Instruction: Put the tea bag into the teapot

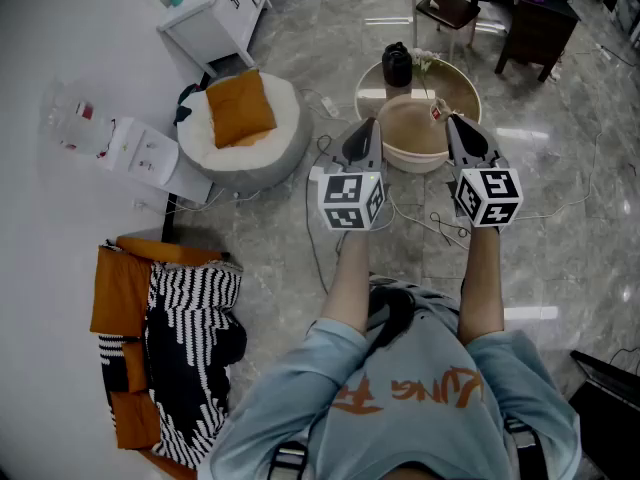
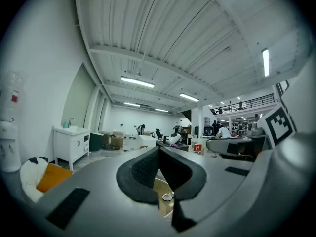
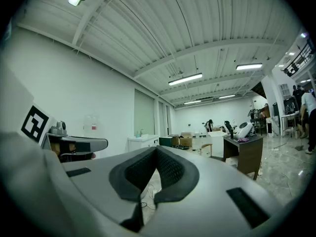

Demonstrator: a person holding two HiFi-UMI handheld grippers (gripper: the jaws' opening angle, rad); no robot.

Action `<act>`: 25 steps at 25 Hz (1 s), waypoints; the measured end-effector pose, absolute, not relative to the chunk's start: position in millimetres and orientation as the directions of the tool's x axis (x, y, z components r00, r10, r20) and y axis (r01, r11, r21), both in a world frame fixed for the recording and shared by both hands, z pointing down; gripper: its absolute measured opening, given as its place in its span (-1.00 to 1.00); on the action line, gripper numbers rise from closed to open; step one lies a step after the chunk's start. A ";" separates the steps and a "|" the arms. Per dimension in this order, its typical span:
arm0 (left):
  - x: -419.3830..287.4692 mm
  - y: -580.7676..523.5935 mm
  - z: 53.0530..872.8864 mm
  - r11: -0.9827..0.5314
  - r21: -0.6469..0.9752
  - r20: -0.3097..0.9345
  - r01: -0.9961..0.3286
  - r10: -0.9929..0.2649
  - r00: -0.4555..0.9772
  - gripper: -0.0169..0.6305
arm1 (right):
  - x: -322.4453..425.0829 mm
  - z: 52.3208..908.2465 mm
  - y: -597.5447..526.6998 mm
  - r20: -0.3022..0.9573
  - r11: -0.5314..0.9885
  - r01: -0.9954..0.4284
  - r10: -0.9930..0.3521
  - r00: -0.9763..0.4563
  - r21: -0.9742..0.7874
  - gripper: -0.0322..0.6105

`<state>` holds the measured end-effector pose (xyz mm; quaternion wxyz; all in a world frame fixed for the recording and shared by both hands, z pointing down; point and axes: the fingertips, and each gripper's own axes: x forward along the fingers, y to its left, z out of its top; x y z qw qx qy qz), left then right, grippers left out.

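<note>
A person in a pale blue shirt (image 1: 400, 408) holds the left claw (image 1: 367, 126) and the right claw (image 1: 453, 121) pressed together, empty. Just beyond, a small red-and-white tea bag tag (image 1: 437, 112) sits at a beige round bowl's (image 1: 410, 133) rim on the round low desk (image 1: 462, 83). A black lidded pot (image 1: 397, 65) stands behind.

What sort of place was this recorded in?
Likely a large open-plan office or workshop hall: a dark desk, ceiling strip lights, plus a beanbag on the polished stone floor.
</note>
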<state>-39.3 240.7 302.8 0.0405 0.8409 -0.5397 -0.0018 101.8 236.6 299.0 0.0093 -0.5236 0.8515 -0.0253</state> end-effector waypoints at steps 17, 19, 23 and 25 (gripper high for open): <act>-65.5 244.5 307.3 -0.355 0.101 0.083 -0.929 -0.928 0.363 -0.87 | 144.9 299.9 228.3 0.006 0.338 -0.928 -0.939 -0.343 -0.160 -0.86; -66.8 244.2 304.9 -0.353 0.099 0.077 -0.930 -0.929 0.361 -0.87 | 149.8 295.3 227.0 -0.007 0.339 -0.927 -0.940 -0.342 -0.161 -0.86; -64.1 247.0 309.5 -0.359 0.104 0.087 -0.928 -0.926 0.368 -0.87 | 152.2 297.2 227.7 -0.002 0.349 -0.920 -0.935 -0.355 -0.177 -0.86; -62.9 246.0 309.4 -0.359 0.105 0.094 -0.927 -0.925 0.369 -0.87 | 148.3 297.6 227.4 0.009 0.364 -0.914 -0.929 -0.371 -0.178 -0.86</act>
